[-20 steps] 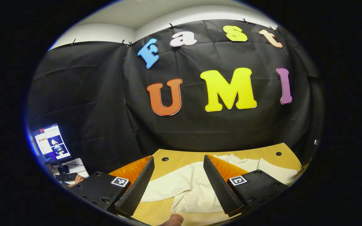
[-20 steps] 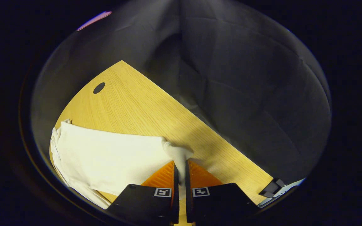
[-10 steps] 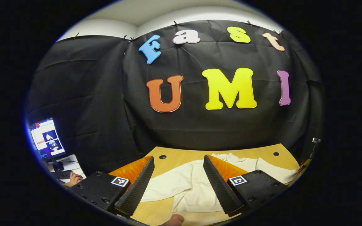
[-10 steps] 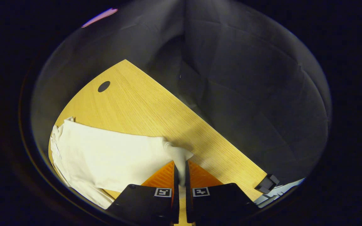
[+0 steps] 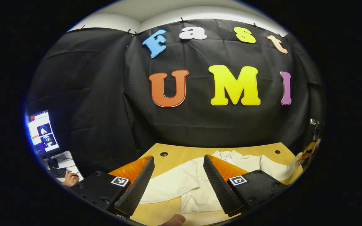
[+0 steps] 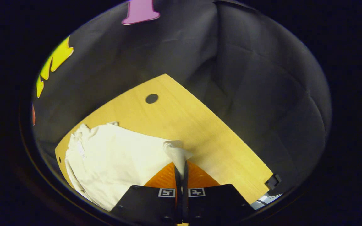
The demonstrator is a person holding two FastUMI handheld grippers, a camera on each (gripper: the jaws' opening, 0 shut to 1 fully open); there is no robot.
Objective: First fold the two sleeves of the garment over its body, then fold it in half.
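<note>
Since before, the right gripper [image 6: 181, 171] lifted and turned, clamped on the sleeve cuff [image 6: 173, 151]. The garment [image 5: 181, 183] lay on the table [image 5: 187, 153]; the left gripper [image 5: 178, 185] hovered open above it, near a monitor [image 5: 41, 133].

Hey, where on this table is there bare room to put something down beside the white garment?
Bare wood lies on the table between the garment and the far edge by the black cloth wall. It's crowded where the right gripper pinches the cuff.
</note>
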